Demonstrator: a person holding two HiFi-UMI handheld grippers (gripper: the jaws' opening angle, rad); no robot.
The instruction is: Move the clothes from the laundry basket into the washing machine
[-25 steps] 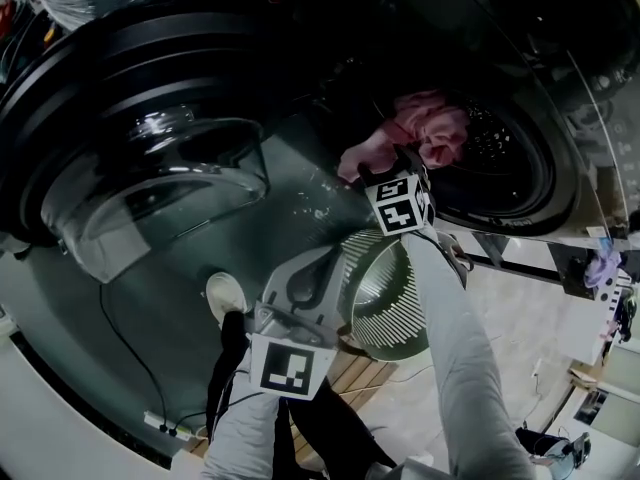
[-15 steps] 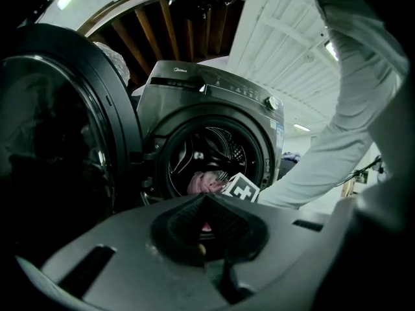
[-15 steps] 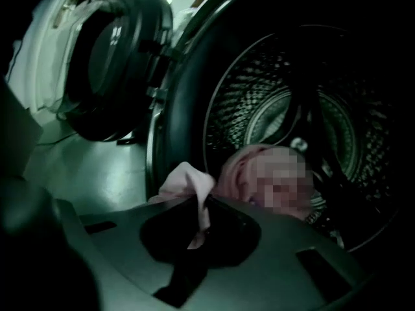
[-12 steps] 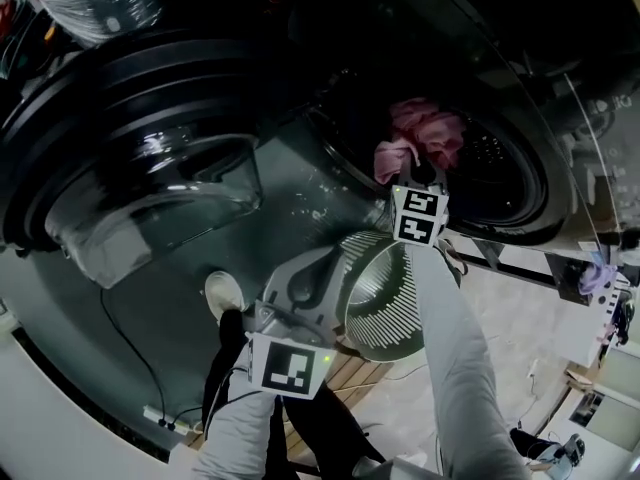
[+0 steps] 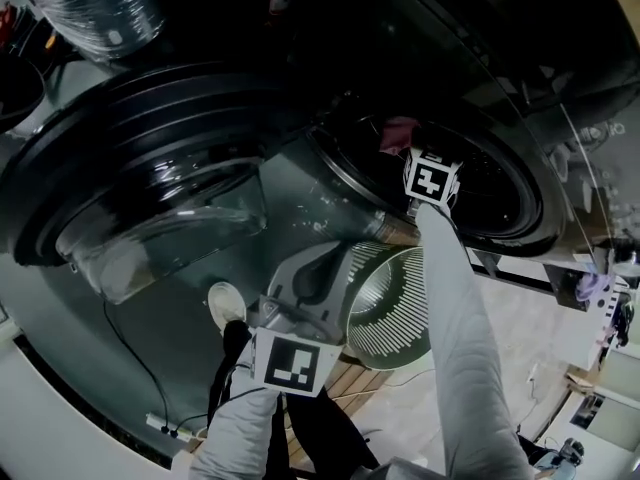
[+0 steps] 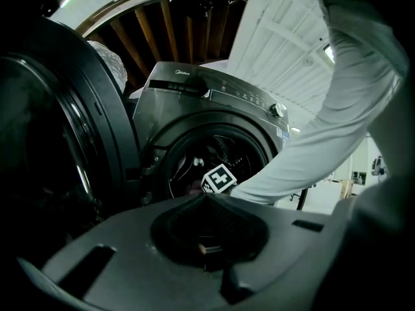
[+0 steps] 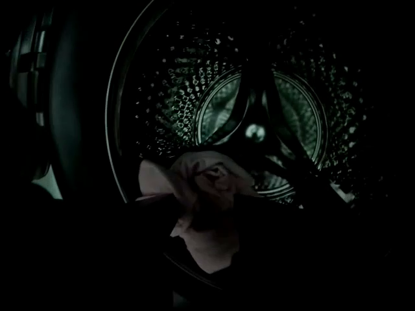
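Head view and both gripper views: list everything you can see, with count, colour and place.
washing machine: one, dark grey, straight ahead, drum open
door: one, black with a glass bowl, swung open at the head view's left
pink garment: one, pink, in the drum mouth
laundry basket: one, white slats with a grey rim, tilted below the drum
foil duct: one, silvery, top left
power strip: one, white, on the floor at lower left
sleeves: two, light grey
left hand-held gripper: one, at the basket's grey rim, which hides its jaws
right hand-held gripper: one, at the drum mouth, jaws opening; too dark to tell whether the garment is between them
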